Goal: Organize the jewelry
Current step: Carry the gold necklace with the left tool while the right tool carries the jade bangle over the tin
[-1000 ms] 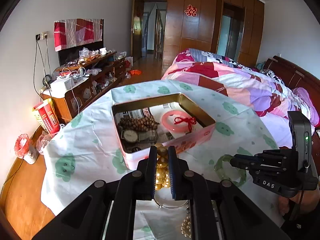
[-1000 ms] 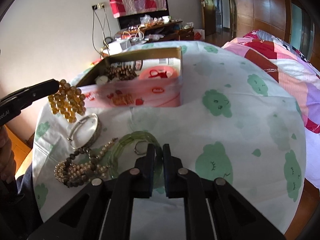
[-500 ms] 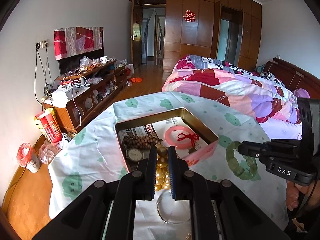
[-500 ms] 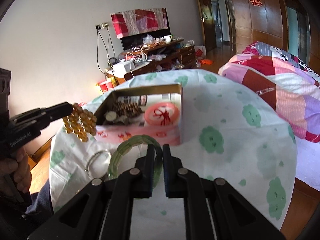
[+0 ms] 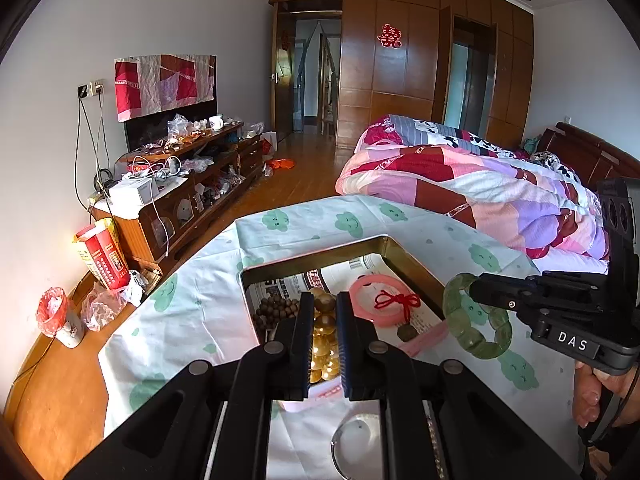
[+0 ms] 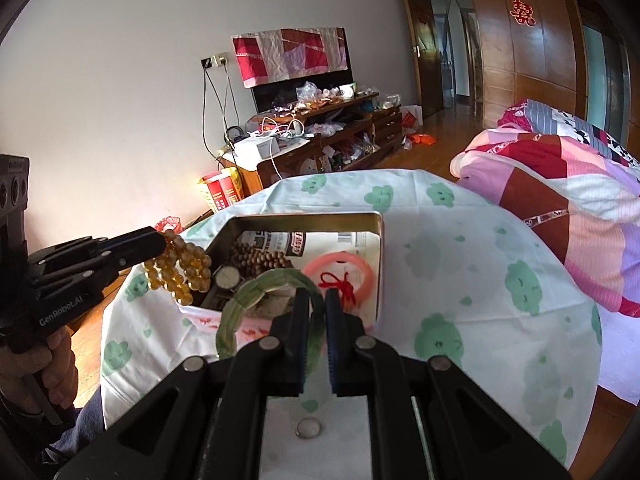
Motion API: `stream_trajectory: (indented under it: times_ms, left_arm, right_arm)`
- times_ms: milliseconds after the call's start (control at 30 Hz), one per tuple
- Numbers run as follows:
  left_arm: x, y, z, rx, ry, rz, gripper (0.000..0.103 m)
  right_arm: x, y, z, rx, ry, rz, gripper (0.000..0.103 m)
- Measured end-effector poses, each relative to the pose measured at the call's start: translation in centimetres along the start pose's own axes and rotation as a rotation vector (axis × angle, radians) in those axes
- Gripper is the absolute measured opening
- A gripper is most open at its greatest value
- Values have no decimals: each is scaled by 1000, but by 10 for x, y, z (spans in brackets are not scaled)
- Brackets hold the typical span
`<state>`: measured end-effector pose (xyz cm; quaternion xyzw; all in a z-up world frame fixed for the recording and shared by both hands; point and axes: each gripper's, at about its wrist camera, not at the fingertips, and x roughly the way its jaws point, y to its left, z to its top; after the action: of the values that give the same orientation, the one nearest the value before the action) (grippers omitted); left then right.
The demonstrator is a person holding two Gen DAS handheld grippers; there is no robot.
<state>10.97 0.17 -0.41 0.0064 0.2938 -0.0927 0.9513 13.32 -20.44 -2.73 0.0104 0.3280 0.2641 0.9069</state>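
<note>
Fingers of both grippers are nearly closed, each pinching a bracelet: left gripper point(image 5: 323, 340) grips the amber bead bracelet point(image 6: 178, 266), beads bunched between its tips at lower centre of the left view; right gripper point(image 6: 316, 320) clamps the green jade bangle point(image 6: 256, 300), its ring sticking out left of the tips. Step looks like carry-to-box w/ both pieces. Tin box point(image 6: 378, 240) sits mid-frame, pink bangle point(image 6: 340, 276) and watch point(image 6: 227, 278) inside. Next probably: get over the open tin, lower, let go w/o hitting the rim.
</note>
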Motion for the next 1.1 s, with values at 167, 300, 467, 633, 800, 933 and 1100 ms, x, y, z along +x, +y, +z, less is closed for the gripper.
stream_trajectory:
  times_ms: [167,300,467,633,800,933,1100]
  left_arm:
    - [8,3,7,-4,-1,4,10]
    - [15,3,13,5,2,8,10]
    - [25,5,18,7,6,21,10]
    - [37,7,20,5,22,33,10]
    - [46,8,20,8,36,42,10]
    - [50,8,21,11,40,47,10]
    - [55,4,24,18,44,43,10]
  right_arm:
    - [8,1,10,-15,4,3,11]
    - [13,1,16,-22,4,-1,11]
    - [20,-2,23,-20,10,2,11]
    - [29,-4,28,-17,16,0,11]
    - [36,-4,33,-22,20,-4,11]
    - [39,-5,36,-22,19,-9,11]
    - [46,-8,40,-17,23,-18,11]
